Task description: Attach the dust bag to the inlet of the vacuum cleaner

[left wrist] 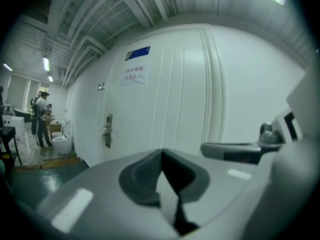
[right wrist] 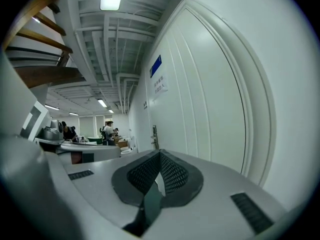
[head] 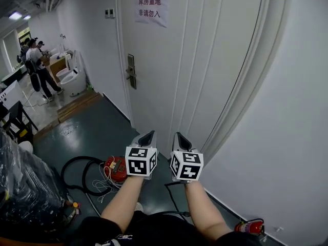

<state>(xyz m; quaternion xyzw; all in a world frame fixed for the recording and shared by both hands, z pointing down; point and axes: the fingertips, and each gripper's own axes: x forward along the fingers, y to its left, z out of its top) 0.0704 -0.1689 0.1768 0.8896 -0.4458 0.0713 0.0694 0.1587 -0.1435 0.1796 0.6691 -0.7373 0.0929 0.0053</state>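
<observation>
Up at chest height, the left gripper (head: 148, 136) and the right gripper (head: 179, 138) sit side by side, close together but not touching, each on a bare forearm reaching out from the bottom of the head view. Both point almost level at the wall ahead. In each gripper's own view the two dark ridged pads meet at the tips with nothing caught between them, so both grippers are fully closed and empty. The marker cubes face back toward the person.

Just beyond the tips stands a tall white panelled door (head: 205, 60). It has a metal handle (head: 131, 74) on its left edge and a paper notice (head: 151, 9) stuck high up.

Down on the dark green floor (head: 97, 132), below and left of the left gripper, lies the red vacuum cleaner (head: 117, 168). Its black hose (head: 77, 178) loops out to the left, and pale cord is bunched against it. It lies well apart from both grippers. I can't pick out the dust bag from where I stand.

At the far left a bulky load wrapped in dark plastic (head: 23, 183) fills the lower corner. By the right wall, near the person's elbow, a small red fire extinguisher (head: 250, 227) lies on the floor.

Far down the room to the upper left, a standing person (head: 36, 68) is beside a white toilet (head: 69, 75).
</observation>
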